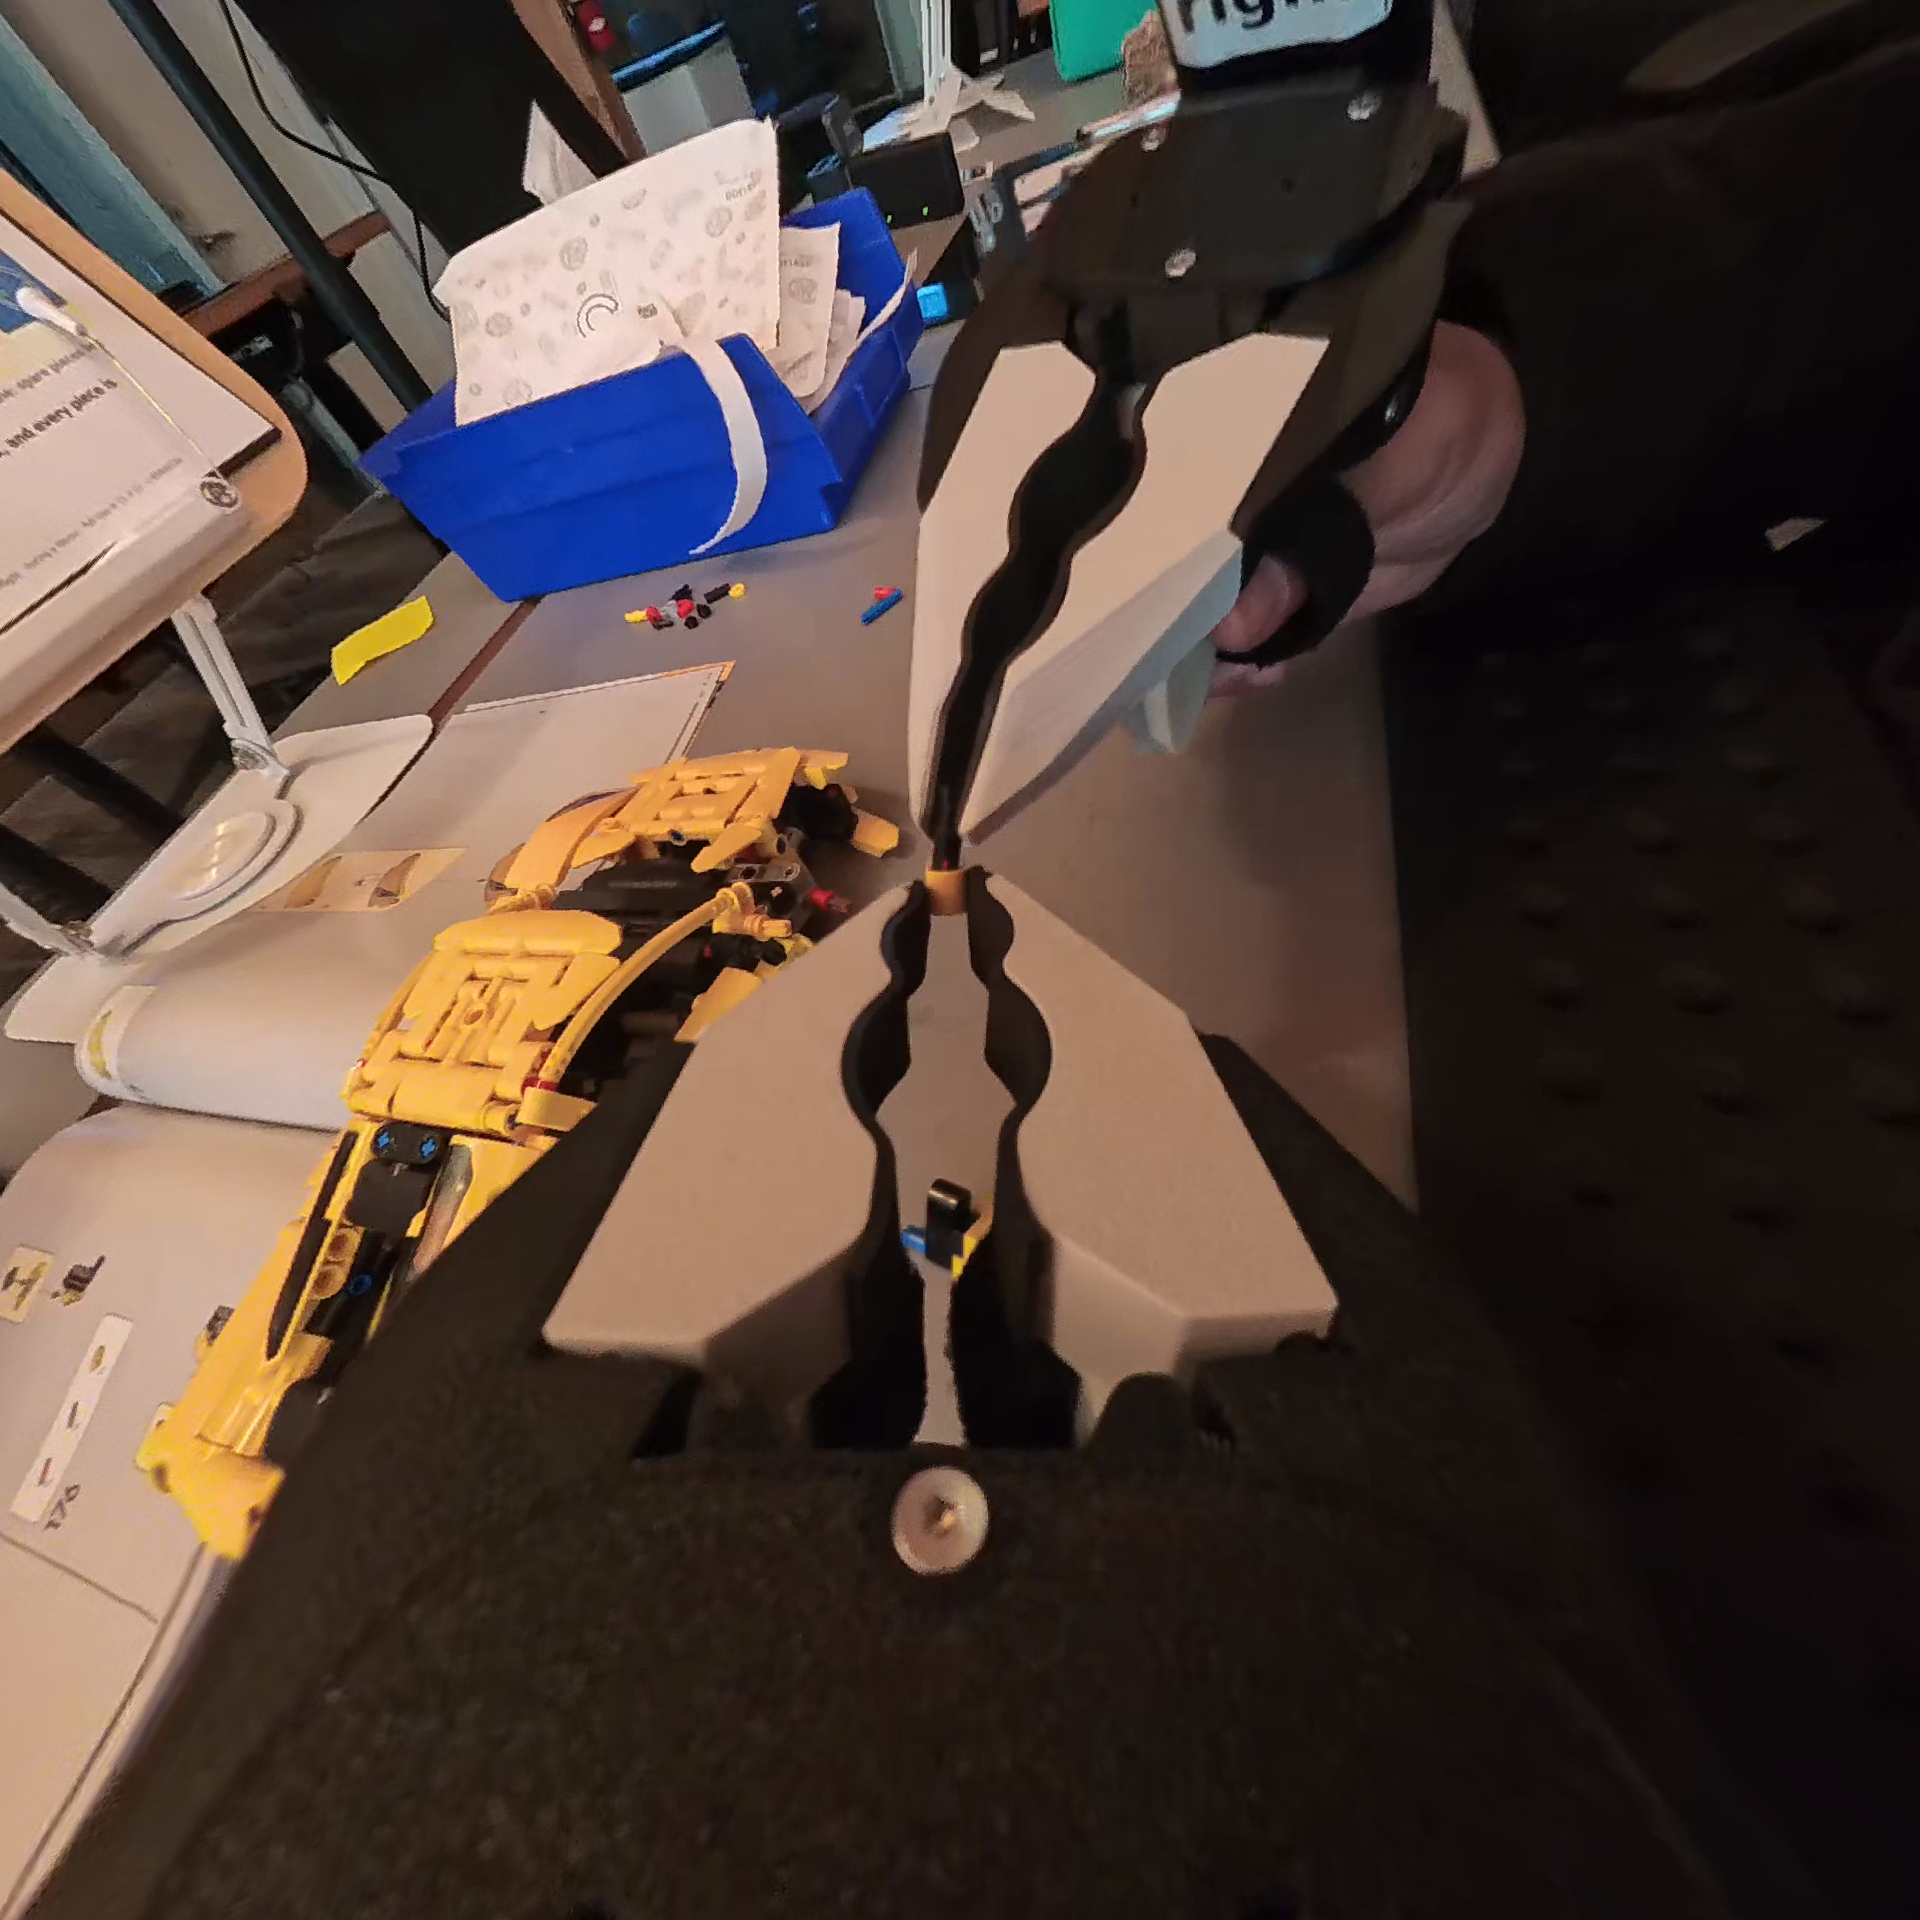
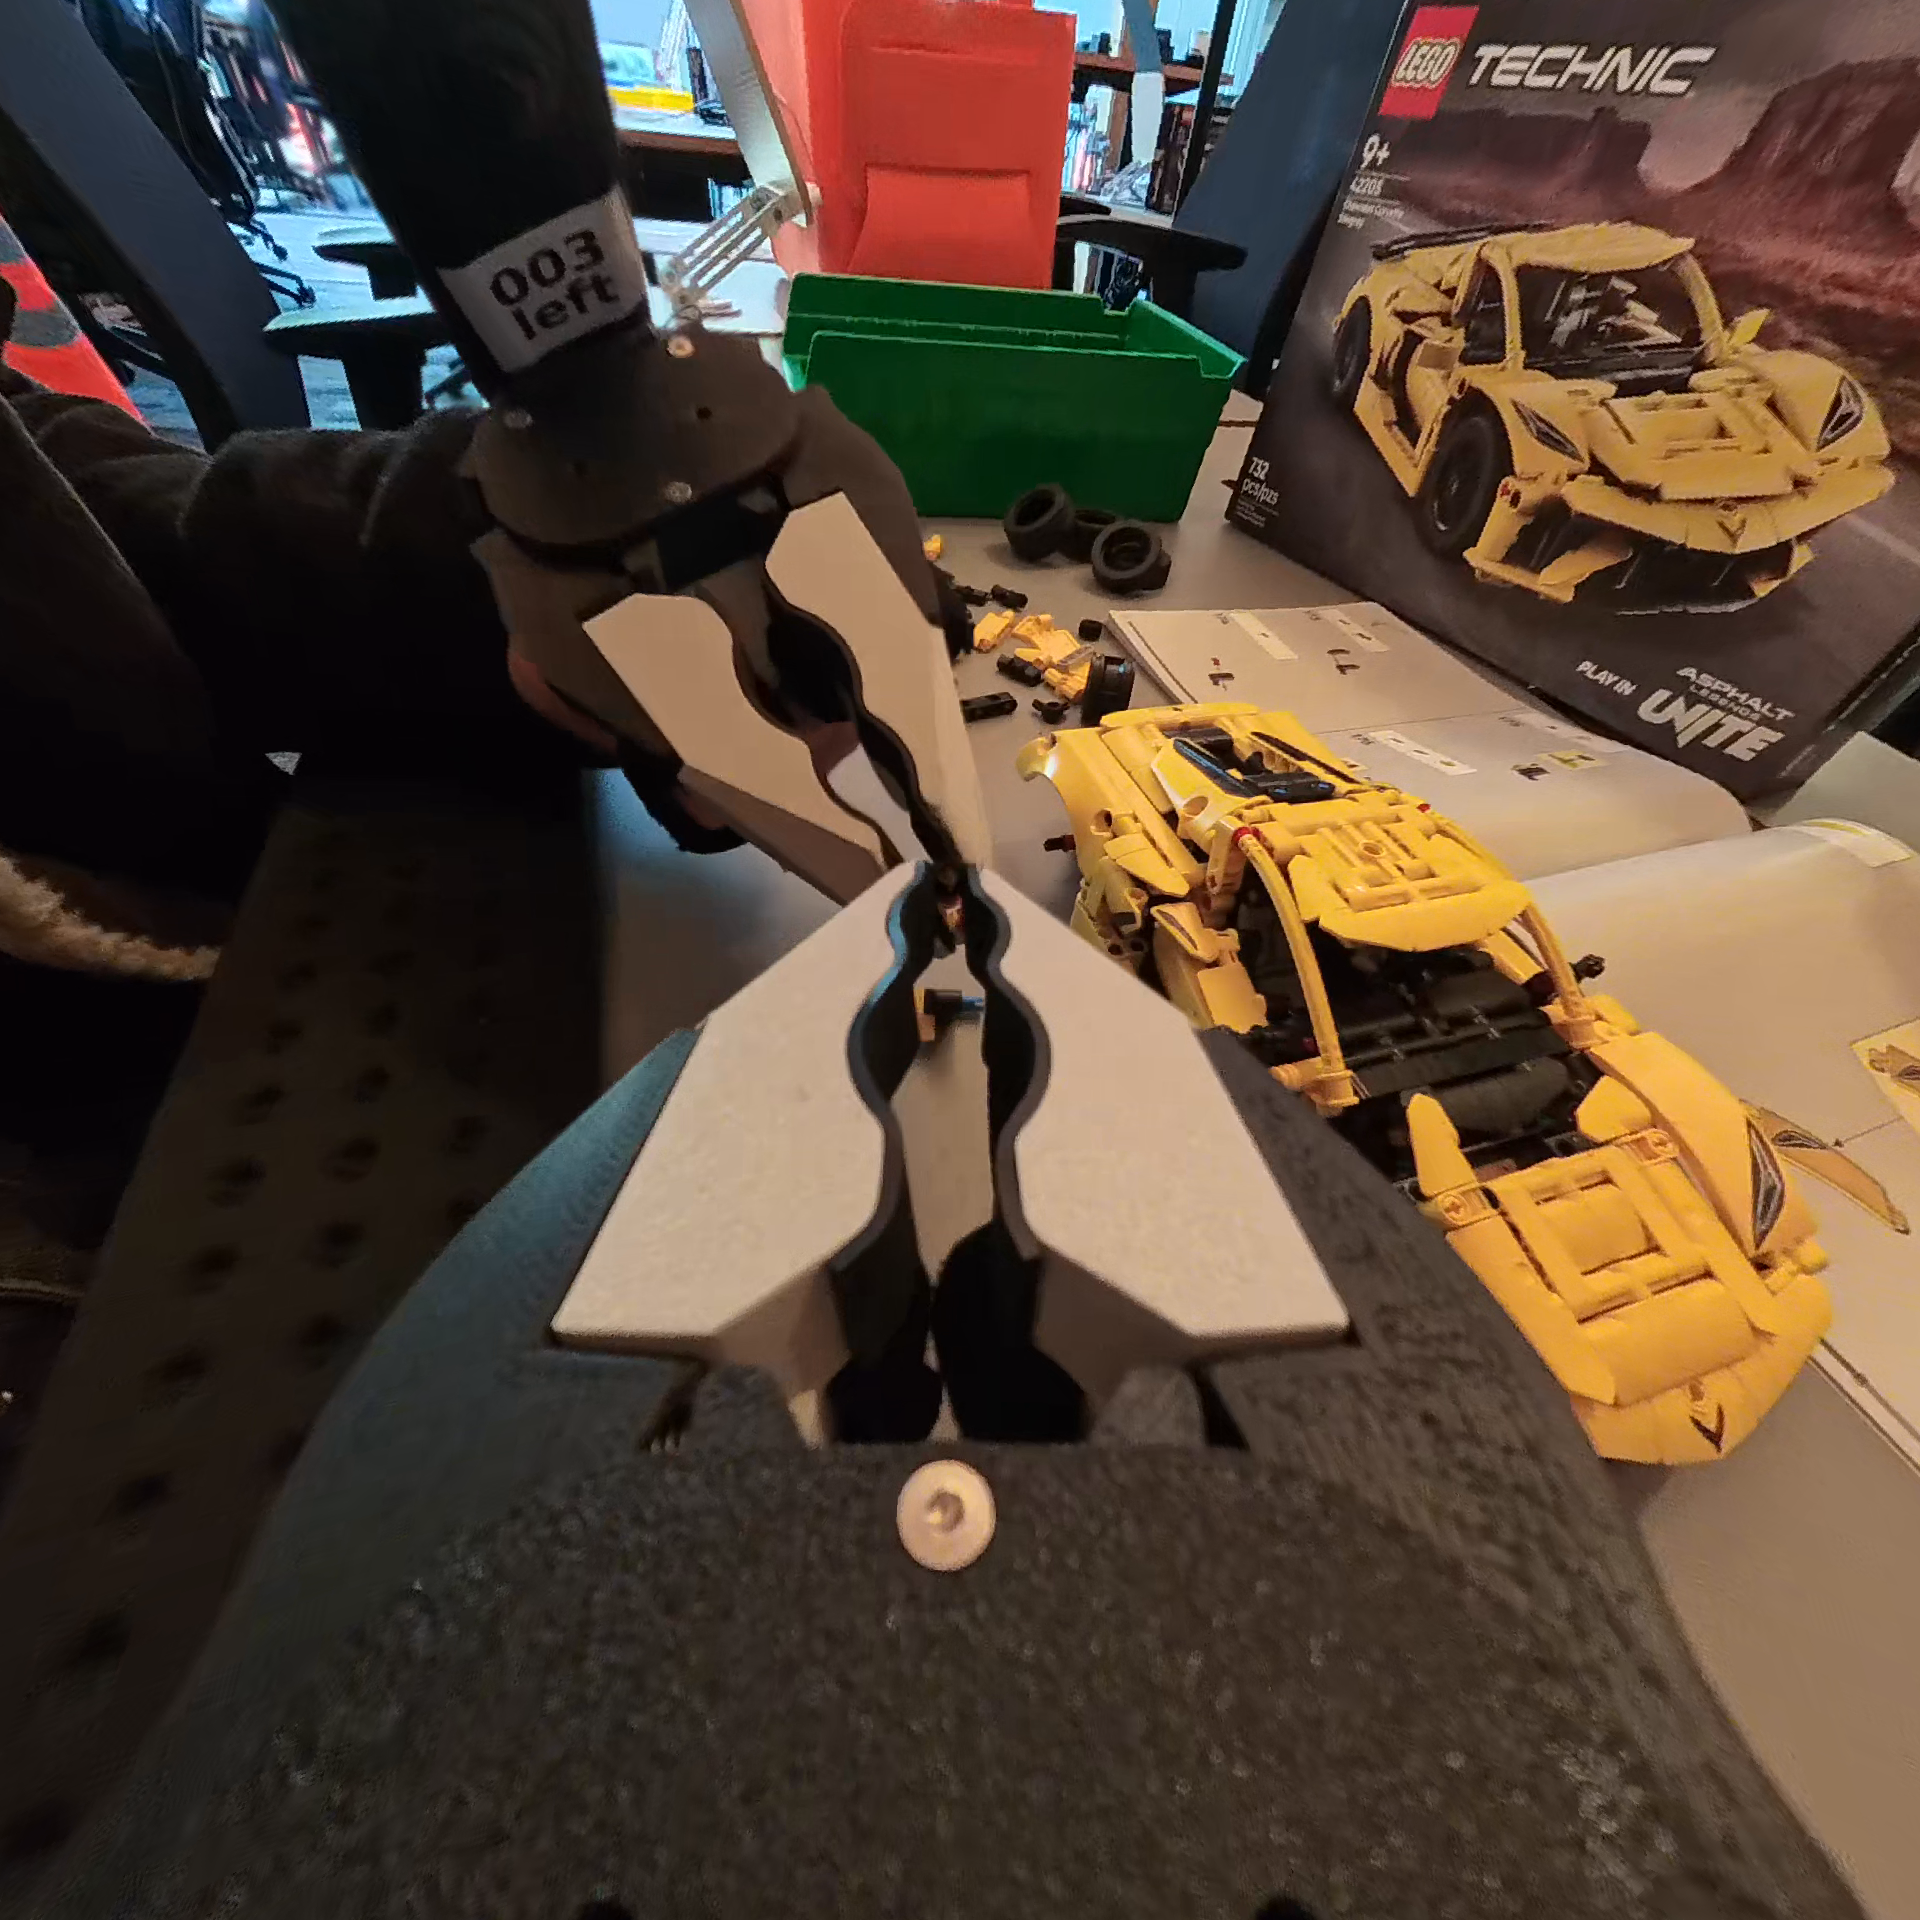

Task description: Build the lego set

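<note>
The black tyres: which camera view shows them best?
The right wrist view. The black tyres lie there in plain sight on the grey table, in front of the green bin. The left wrist view does not show them at all.

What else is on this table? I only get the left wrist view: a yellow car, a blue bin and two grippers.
Observer: A green bin stands beyond the yellow car, outside your view.
Operator: Are there any wheels for the car?
Observer: Yes, black tyres lie loose just in front of that bin.
Operator: How do they know what it should look like?
Observer: The set's box, with a picture of the finished car, stands upright behind the open instruction booklet.
</note>
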The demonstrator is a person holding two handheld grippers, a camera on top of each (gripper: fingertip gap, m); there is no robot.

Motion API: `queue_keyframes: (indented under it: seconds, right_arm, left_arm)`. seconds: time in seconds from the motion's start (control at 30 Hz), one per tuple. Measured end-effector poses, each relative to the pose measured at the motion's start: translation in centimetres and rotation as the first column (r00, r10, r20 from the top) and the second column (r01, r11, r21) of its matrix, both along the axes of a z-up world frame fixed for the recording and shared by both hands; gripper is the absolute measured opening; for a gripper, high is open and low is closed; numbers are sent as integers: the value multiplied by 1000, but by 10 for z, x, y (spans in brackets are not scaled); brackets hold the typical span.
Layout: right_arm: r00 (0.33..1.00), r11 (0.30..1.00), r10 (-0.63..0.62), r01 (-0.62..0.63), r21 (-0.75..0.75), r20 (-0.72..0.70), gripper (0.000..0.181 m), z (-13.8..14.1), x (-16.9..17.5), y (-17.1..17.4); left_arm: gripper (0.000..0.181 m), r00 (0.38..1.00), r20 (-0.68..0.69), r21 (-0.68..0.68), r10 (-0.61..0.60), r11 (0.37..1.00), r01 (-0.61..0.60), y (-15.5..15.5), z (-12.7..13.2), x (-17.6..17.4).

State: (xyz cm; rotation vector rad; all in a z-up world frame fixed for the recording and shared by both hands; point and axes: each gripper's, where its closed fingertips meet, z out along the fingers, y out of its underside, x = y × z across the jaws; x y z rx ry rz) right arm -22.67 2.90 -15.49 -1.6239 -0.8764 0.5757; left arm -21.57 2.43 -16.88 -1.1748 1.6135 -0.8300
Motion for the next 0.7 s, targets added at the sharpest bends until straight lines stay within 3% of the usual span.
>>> queue_keyframes:
  seconds: [0.17,0.33,0.53,0.63,0.7]
  right_arm:
    - [999,999,-10,11,-36,37,3,-11,0,2]
    - [992,985,-33,11,-173,-126,3,-7,0,6]
    - [998,986,-56,53,-161,-11,3,-17,0,8]
    - [991,985,-85,99,-142,101,3,-27,0,10]
    - [991,975,-107,119,-187,75,4,-30,0,12]
  left_arm:
    - [6,997,-66,131,49,991,-40,4,-10,0]
    - [6,994,-51,194,94,978,-82,8,-7,0]
    - [6,992,-95,65,83,995,-77,10,-14,-1]
    - [5,982,-144,183,124,978,-96,13,-24,0]
    - [5,977,-156,232,148,967,-109,16,-27,-1]
